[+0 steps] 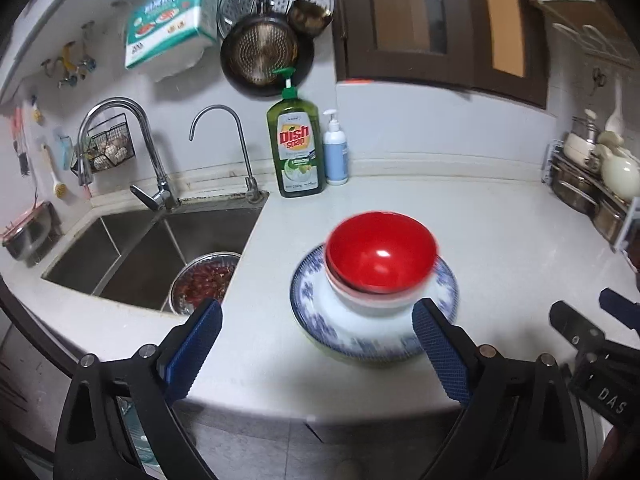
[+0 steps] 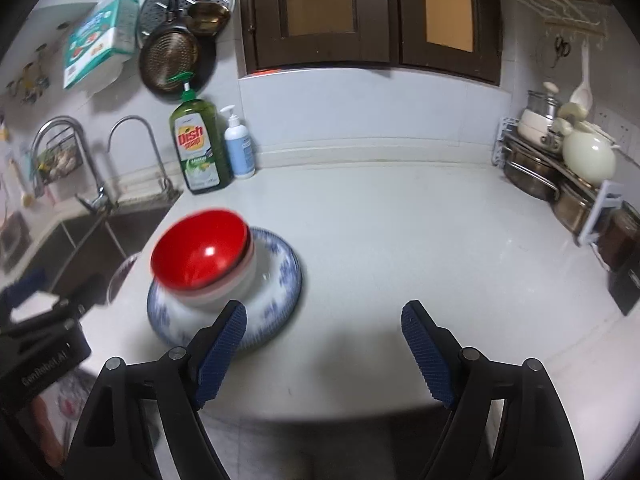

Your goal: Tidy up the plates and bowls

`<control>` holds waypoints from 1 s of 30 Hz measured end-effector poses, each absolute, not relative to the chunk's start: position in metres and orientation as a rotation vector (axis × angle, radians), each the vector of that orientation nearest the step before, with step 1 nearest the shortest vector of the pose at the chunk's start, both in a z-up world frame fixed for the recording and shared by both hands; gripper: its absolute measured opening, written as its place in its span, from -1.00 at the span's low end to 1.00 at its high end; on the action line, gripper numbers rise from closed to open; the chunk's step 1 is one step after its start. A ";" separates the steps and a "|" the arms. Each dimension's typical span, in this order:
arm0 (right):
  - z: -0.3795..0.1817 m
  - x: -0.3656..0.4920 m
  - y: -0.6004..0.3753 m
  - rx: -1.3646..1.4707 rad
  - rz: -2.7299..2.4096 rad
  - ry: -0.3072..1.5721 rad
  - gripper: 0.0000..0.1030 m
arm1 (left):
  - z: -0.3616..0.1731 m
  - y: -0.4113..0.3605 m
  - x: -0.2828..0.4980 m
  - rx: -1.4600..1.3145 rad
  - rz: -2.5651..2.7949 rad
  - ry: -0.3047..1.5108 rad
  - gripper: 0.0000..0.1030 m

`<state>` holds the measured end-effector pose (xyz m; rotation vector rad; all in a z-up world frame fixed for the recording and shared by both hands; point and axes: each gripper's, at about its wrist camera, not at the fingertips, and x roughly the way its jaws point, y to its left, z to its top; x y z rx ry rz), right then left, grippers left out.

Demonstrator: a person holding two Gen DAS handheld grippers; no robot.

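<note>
Home kitchen, plainly: steel sink (image 1: 132, 256) with two faucets (image 1: 120, 148) at far left, dish soap bottle (image 1: 296, 144) against the back wall, frying pan (image 1: 260, 56) hanging above, pots on a rack (image 2: 560, 168) far right, white desk (image 2: 400, 240).

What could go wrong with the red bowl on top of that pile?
The shiny red bowl sits a bit off-centre on the white bowl, so a bump might slide it off. The blue-and-white patterned plate underneath lies near the white counter's front edge, so a nudge from either open gripper could push the pile toward the floor.
</note>
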<state>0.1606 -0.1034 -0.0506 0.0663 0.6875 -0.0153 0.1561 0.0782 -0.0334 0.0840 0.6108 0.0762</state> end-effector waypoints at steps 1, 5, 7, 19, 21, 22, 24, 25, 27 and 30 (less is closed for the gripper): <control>-0.052 0.149 -0.106 0.067 -0.011 0.686 0.57 | -0.034 0.076 0.140 0.077 0.074 0.601 0.93; -0.055 0.098 -0.117 0.089 -0.002 0.673 0.57 | -0.034 0.072 0.094 0.064 0.086 0.576 0.98; -0.054 0.077 -0.119 0.086 -0.002 0.674 0.57 | -0.033 0.071 0.072 0.070 0.094 0.574 1.00; -0.031 -0.019 -0.110 0.030 -0.035 0.590 0.73 | -0.020 0.076 -0.013 0.095 0.086 0.547 1.00; -0.027 -0.027 -0.109 0.041 -0.040 0.580 0.74 | -0.016 0.078 -0.021 0.101 0.081 0.540 1.00; -0.025 -0.031 -0.108 0.044 -0.040 0.579 0.74 | -0.014 0.080 -0.025 0.098 0.073 0.538 1.00; -0.023 -0.037 -0.105 0.050 -0.037 0.579 0.74 | -0.011 0.083 -0.031 0.098 0.069 0.527 1.00; -0.021 -0.041 -0.104 0.055 -0.039 0.573 0.74 | -0.008 0.084 -0.035 0.106 0.071 0.519 1.00; -0.018 -0.047 -0.101 0.061 -0.044 0.568 0.74 | -0.005 0.086 -0.039 0.114 0.073 0.514 1.00; -0.014 -0.057 -0.097 0.063 -0.047 0.558 0.74 | -0.001 0.090 -0.046 0.116 0.059 0.504 1.00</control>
